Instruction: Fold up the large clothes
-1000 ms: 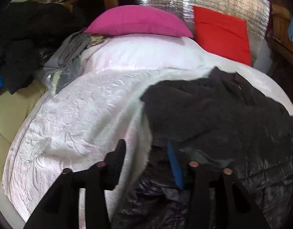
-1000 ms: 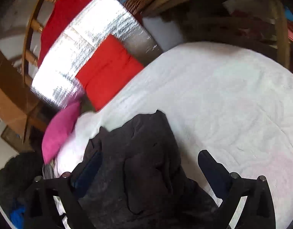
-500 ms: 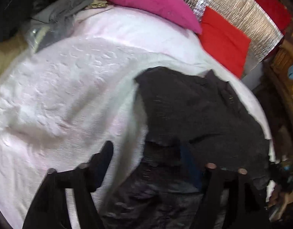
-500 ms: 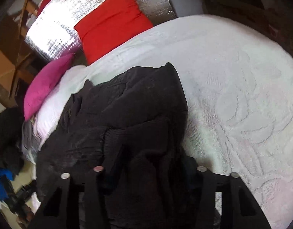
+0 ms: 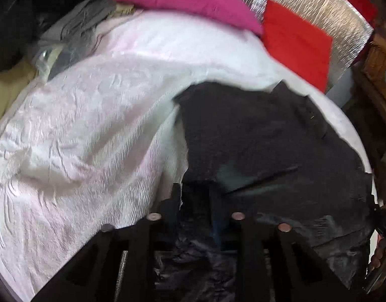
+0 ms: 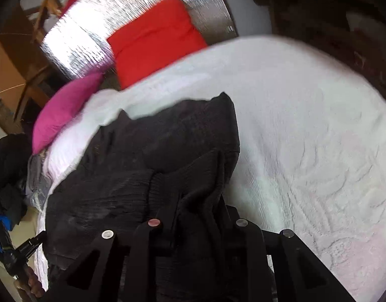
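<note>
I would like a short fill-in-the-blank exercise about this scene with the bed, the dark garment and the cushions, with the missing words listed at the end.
1. The dark garment lies on a ____ bedspread.
2. Beside the pink pillow stands a ____ cushion.
3. Behind that cushion leans a shiny ____ panel.
4. The right gripper has dark ____ bunched between its fingers.

Missing words: white; red; silver; fabric

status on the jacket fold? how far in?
Early. Done: the black jacket lies on the white bedspread, still bunched, no neat fold visible. In hand: the right gripper and left gripper have just been closing, each with jacket fabric between its jaws. Left: spreading it flat and all folds.
</note>
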The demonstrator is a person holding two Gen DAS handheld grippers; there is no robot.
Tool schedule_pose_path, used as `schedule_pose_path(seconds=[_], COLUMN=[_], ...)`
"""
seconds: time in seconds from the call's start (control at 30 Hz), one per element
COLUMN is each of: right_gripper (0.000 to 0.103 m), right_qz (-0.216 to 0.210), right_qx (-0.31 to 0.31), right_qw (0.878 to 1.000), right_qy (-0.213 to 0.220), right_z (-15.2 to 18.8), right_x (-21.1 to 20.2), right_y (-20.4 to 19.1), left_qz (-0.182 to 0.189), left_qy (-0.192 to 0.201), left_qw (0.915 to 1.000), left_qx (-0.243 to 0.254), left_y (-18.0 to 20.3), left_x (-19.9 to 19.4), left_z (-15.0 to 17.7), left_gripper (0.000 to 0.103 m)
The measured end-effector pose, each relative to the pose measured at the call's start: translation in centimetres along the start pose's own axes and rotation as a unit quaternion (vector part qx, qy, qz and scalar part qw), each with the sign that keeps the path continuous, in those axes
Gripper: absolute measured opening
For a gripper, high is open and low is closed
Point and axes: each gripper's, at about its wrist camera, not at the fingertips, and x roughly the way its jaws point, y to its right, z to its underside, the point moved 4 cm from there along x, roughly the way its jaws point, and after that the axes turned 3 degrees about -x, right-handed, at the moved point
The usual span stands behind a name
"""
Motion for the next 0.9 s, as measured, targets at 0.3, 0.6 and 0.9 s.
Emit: schedule_pose_path(seconds=[0.3, 0.6, 0.9], right_gripper=[0.083, 0.075, 0.022], right_qz=[-0.088, -0.12, -0.028], right_qx=[0.079, 0.112, 0.002], right_qw=[0.992, 0.986, 0.999], right_qy=[0.038, 0.025, 0.045], right_z=[-0.9, -2.3, -3.3], right_x=[-2.7, 1.4, -0.3], right_y=[1.9, 2.7, -1.7], left_qz=[0.061, 0.081, 0.051], left_qy=[-0.006, -0.013, 0.047], left_qw=[0.997, 0.9962, 0.9976], left_qx=[-0.048, -0.027, 0.005], left_y=[-0.5, 1.3, 2.5], left_x=[-1.2, 0.5, -1.3], left_z=[-0.9, -0.4, -1.1], left_gripper=[0.07, 0.052, 0.02])
